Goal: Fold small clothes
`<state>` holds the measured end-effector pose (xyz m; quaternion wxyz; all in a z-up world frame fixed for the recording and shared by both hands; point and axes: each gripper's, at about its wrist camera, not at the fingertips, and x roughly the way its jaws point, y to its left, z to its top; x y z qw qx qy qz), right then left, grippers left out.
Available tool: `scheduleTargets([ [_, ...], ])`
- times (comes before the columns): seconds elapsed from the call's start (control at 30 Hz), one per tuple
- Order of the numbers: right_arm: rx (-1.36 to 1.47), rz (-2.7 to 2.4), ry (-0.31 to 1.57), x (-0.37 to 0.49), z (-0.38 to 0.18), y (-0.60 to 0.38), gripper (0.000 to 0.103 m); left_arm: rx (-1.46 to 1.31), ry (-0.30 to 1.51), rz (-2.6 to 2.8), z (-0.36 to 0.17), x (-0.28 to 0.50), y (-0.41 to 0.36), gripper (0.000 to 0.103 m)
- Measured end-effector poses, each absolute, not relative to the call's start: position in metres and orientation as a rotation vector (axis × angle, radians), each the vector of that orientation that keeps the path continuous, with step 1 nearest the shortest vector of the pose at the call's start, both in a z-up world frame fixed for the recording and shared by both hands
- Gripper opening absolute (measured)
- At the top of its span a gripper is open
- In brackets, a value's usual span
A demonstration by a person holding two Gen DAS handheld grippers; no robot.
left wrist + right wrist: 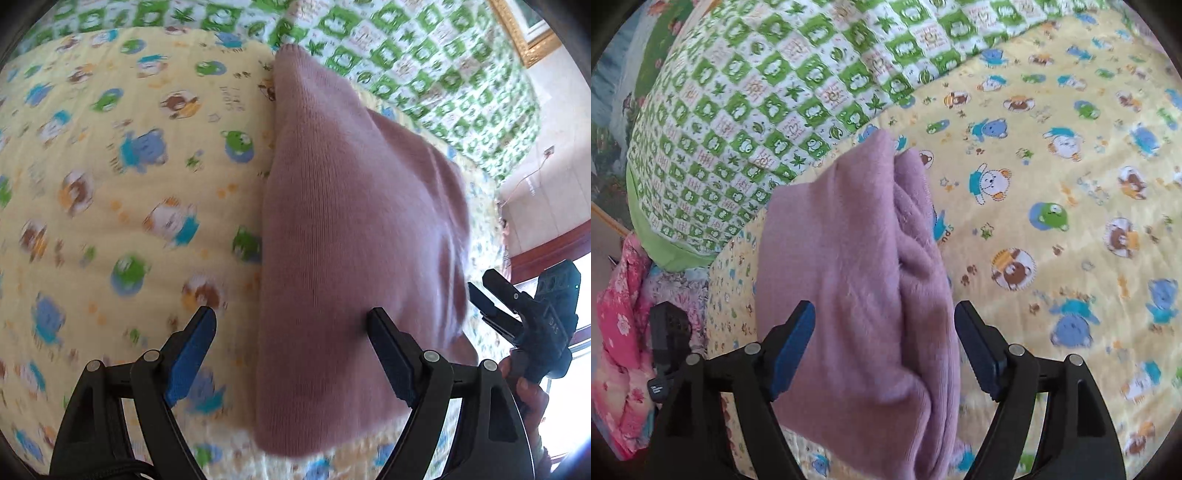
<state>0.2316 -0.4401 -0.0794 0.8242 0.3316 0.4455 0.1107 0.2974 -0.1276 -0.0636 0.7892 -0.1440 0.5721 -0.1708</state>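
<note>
A mauve knitted garment point(343, 229) lies folded in a long bundle on the yellow bear-print sheet point(110, 184). My left gripper point(291, 314) is open above its near end: one finger stands over the sheet and the other over the knit, and nothing is pinched. In the right wrist view the same garment point(849, 258) shows stacked folds along its right side. My right gripper point(884, 308) is open astride it, pads apart from the cloth. The right gripper point(484, 286) also shows at the garment's right edge, held by a hand point(524, 391).
A green-and-white checked quilt point(757, 103) is bunched along the far side of the sheet. Pink floral fabric point(620, 325) is heaped off the bed's left edge. A gold picture frame point(524, 33) hangs on the wall. The left gripper's body point(670, 332) shows at the left.
</note>
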Motion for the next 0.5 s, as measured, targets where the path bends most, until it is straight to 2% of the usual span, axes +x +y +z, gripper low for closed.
scheduleTargets([
  [0.27, 0.743, 0.351, 1.035, 0.272, -0.124, -0.445, 0.082, -0.314, 1.279, -0.394, -0.083, 0.341, -0.149, 0.094],
  [0.5, 0.783, 0.482, 1.020, 0.277, -0.127, -0.448, 0.082, -0.412, 1.290, -0.413, -0.095, 0.346, -0.146, 0.098],
])
